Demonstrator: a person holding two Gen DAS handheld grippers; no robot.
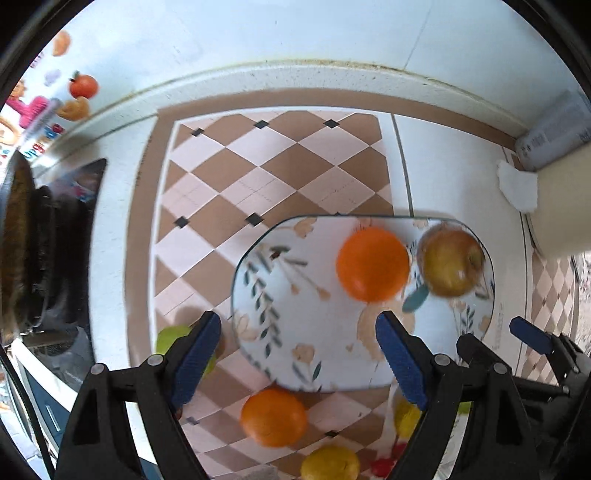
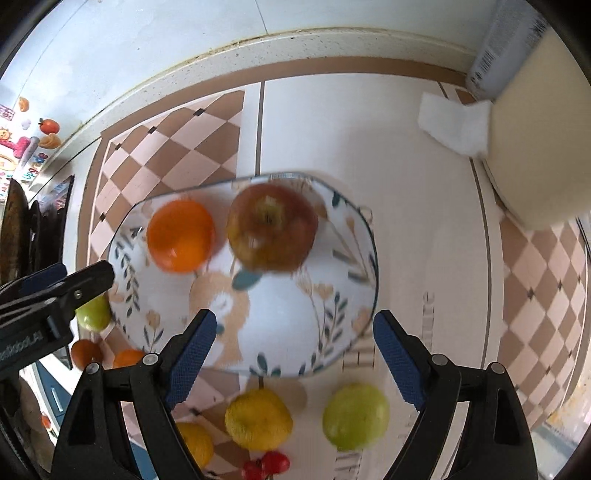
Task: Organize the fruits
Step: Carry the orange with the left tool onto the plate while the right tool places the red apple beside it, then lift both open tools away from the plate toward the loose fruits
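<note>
A floral plate (image 1: pixel 295 332) (image 2: pixel 288 332) holds an orange (image 1: pixel 372 264) (image 2: pixel 181 236) and a red-yellow apple (image 1: pixel 451 263) (image 2: pixel 272 227). My left gripper (image 1: pixel 298 365) is open and empty above the plate's near left edge. My right gripper (image 2: pixel 294 363) is open and empty above the plate's near edge; it also shows in the left wrist view (image 1: pixel 532 338). Off the plate lie another orange (image 1: pixel 274 417), a lemon (image 2: pixel 258 419) (image 1: pixel 330 463), a green apple (image 2: pixel 356 415), a second green apple (image 1: pixel 173 341) (image 2: pixel 94 314) and red cherries (image 2: pixel 267 465).
The fruit lies on a checkered mat (image 1: pixel 236 173) on a white counter (image 2: pixel 406 229). A cream container (image 2: pixel 535 147) with a white tissue (image 2: pixel 454 125) stands at the right. Dark cookware (image 1: pixel 26 251) is at the left. A tiled wall (image 1: pixel 258 33) runs behind.
</note>
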